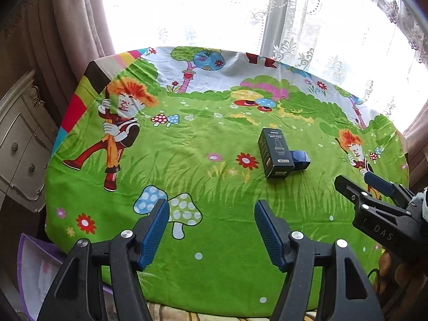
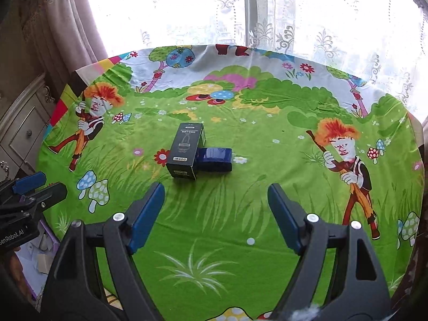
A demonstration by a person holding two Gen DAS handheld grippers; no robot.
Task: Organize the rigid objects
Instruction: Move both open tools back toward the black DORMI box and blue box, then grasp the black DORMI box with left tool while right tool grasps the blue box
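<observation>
- Two boxes made up the whole job in the left wrist view: a black carton (image 1: 275,155) lay flat on the counter (image 1: 187,281), with a dark blue box (image 1: 301,159) touching its right side, both right of centre on the cartoon-print cloth.
- In that same view the left gripper (image 1: 211,230) hung near the front edge with its jaws apart and nothing between them, well short of the boxes.
- The right gripper (image 1: 374,184) came in from the right edge, seen side-on, and "DAS" was readable on its black body; from here I could not tell its gap.
- Over to the right wrist view: the right gripper (image 2: 216,214) stood wide apart and empty, and the black carton (image 2: 186,152) sat just beyond its left finger, the dark blue box (image 2: 215,159) snug against it.
- The carton's label read "DORMI", upside down to this camera; the smaller lines of print above it were too fine to read.
- The left gripper (image 2: 40,187) showed at the left edge, with "GenRobot.AI" partly legible on its housing.
- My call: this was the approach step, nothing yet grasped. The next move called for one gripper to straddle a box across its narrow sides and close without nudging its neighbour.
</observation>
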